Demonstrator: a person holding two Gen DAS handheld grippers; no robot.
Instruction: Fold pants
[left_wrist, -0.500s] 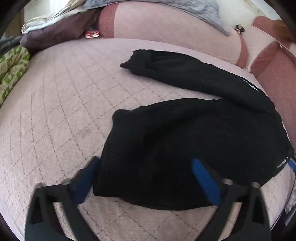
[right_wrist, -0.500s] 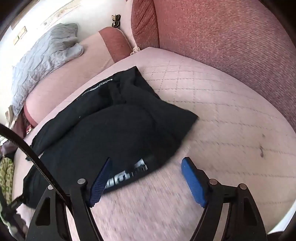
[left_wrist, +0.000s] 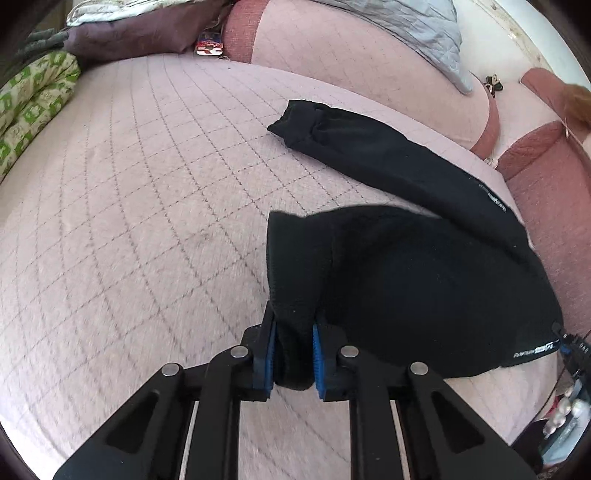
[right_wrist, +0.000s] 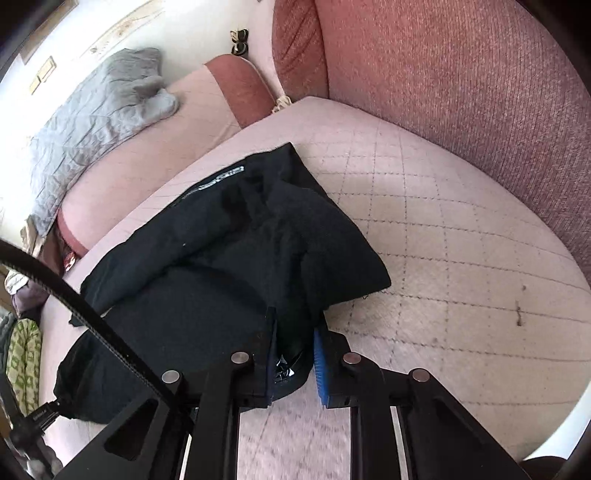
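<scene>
Black pants lie on a pink quilted sofa seat. One leg stretches away toward the back cushions; the wider near part is bunched in front of me. My left gripper is shut on the near left edge of the pants, fabric pinched between its blue pads. In the right wrist view the pants spread left and away. My right gripper is shut on the near right edge of the pants, close to a white logo print.
A red-brown back cushion rises at the right. A grey quilted blanket drapes the far backrest. A green patterned cloth and a dark pile sit at the far left. A black cable crosses the right view.
Both grippers were open over the near edge of the pants; both have closed on the fabric and bunched it between their pads.
</scene>
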